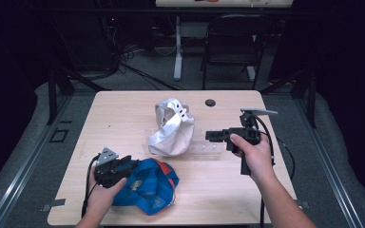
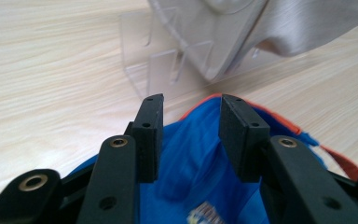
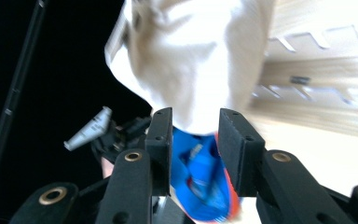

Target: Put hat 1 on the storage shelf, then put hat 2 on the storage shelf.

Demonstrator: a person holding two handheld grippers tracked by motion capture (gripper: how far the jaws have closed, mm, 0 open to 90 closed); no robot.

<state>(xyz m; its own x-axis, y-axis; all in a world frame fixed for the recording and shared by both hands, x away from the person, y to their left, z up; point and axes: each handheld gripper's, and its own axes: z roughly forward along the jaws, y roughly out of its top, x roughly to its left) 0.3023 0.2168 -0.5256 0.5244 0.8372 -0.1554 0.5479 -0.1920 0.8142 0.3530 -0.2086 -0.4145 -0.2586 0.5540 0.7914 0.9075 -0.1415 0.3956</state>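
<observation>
The blue cap [image 1: 148, 186] with orange trim lies on the tabletop [image 1: 123, 114] near its front edge, and serves here as the landmark. The left claw [image 1: 127, 167] sits at the cap's left side, held in the person's left hand [image 1: 102, 190]. The left gripper view shows what the high view cannot: the two black jaws stand apart over the blue fabric [image 2: 191, 158], with cloth below the gap but no pad pressing on it, so the claw is partly open and holds nothing. A printed patch [image 2: 209, 212] on the cap shows between the jaws there.

Behind the cap stands a clear plastic rack [image 1: 204, 145], and on it sits a white cap [image 1: 173, 128], just behind and slightly right of the blue one. In the left gripper view the rack's clear slots [image 2: 158, 65] and the white cap's brim [image 2: 261, 32] rise just beyond the blue cap's orange edge.

The right claw [image 1: 214, 136] is held level to the right of the white cap, well apart from the blue cap. The right gripper view is blurred; its jaws stand partly open with nothing gripped, and past them appear the white cap [image 3: 191, 60], the blue cap [image 3: 200, 182] and the other gripper's grey plate [image 3: 88, 129].

A small dark disc [image 1: 210, 102] lies on the tabletop far behind the blue cap. A black chair [image 1: 233, 42] stands beyond the tabletop.
</observation>
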